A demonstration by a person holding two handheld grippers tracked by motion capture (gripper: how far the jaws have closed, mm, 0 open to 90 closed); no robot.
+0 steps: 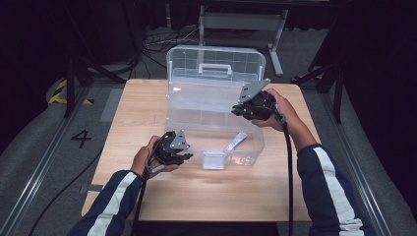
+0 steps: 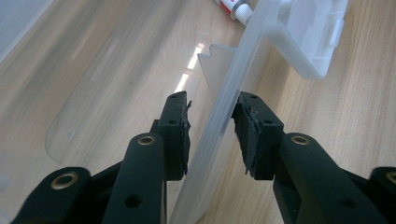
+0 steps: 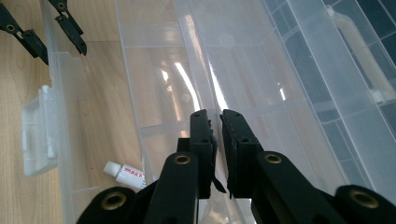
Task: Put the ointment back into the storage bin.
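A clear plastic box (image 1: 246, 152) stands open on the wooden table (image 1: 142, 103), its lid (image 1: 216, 59) upright at the back. My left gripper (image 1: 187, 156) straddles the box's front wall (image 2: 243, 60) near the left corner and is shut on it, one pad on each side (image 2: 210, 100). My right gripper (image 1: 237, 112) is over the box, jaws nearly together (image 3: 215, 114) and pinching the thin edge of a clear inner tray (image 3: 201, 56). A small white tube (image 1: 237, 142) with red print lies on the box floor (image 3: 126, 173).
The box's white latch (image 1: 214, 160) hangs from the front wall (image 2: 313, 37). The lid carries a white handle (image 1: 215, 69). Bare wood spreads out to the left and in front of the box. A cable trails from each gripper towards the person.
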